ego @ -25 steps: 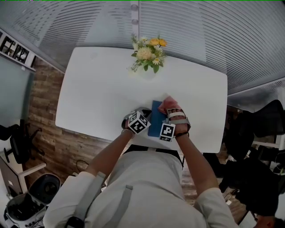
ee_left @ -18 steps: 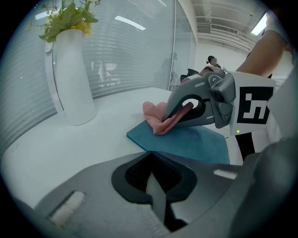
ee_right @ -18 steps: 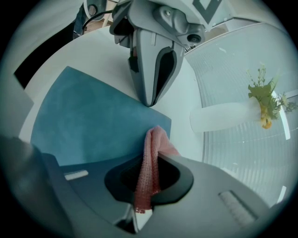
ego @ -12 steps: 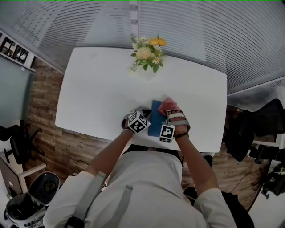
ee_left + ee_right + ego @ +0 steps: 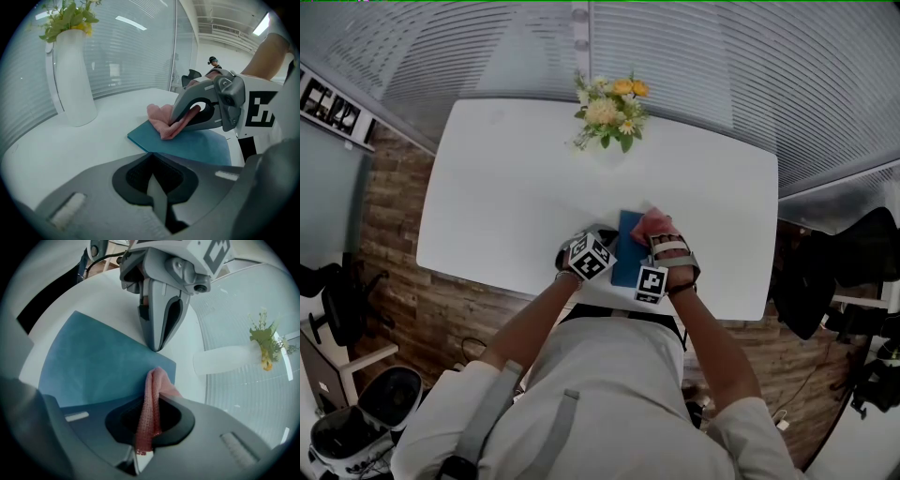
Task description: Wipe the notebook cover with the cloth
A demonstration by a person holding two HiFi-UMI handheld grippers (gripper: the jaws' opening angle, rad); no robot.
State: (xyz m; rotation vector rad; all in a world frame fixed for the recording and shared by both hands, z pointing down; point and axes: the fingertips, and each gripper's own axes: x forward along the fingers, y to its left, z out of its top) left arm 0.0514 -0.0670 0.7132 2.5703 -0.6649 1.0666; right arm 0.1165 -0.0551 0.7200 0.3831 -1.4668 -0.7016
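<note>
Clamping pink cloth [image 5: 157, 380] on blue notebook [image 5: 93, 362]: right hand-held gripper [image 5: 147, 401] | left hand-held gripper [image 5: 152, 161]: jaws together, tip at notebook edge

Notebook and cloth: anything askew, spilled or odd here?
Nothing stands out. The blue notebook lies flat on the white table. The pink cloth is clamped in the right gripper and rests on the cover. The left gripper is shut at the notebook's edge, and the vase stands upright.

Left gripper [image 5: 150, 155] jaws together, empty; right gripper [image 5: 159, 398] jaws clamped on cloth [image 5: 151, 385]; forearms converging
</note>
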